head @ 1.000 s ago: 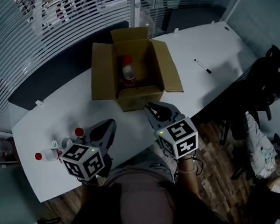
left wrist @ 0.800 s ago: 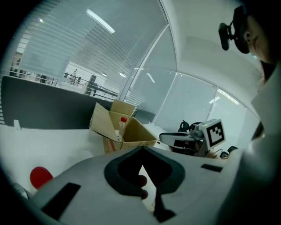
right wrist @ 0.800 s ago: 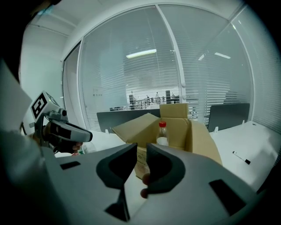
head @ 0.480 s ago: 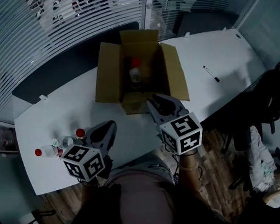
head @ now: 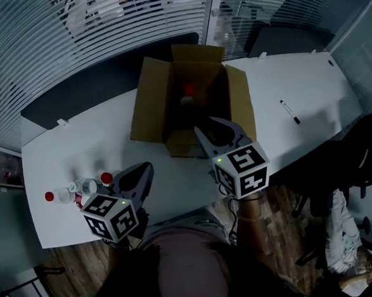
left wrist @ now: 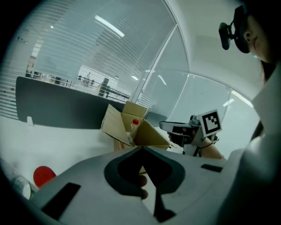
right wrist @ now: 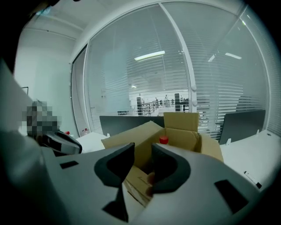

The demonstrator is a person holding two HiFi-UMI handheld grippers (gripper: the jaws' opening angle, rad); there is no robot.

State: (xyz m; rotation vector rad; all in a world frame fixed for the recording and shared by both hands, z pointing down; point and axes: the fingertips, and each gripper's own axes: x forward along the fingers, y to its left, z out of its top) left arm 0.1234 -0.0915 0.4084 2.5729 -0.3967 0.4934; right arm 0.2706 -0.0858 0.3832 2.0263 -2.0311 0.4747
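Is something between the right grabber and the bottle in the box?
Yes: the near wall of the cardboard box stands between the right gripper and the bottle. In the right gripper view only its red cap shows above it.

The right tool (right wrist: 142, 149) fills the lower part of the frame, its jaws a narrow gap apart with nothing between them. Beyond the gap, at centre, an open box (right wrist: 184, 132) stands on the white tabletop (right wrist: 261, 151), with a red cap (right wrist: 163, 140) showing inside it. The left tool (right wrist: 61, 143) shows at left centre. A pen (right wrist: 250, 177) lies at lower right.
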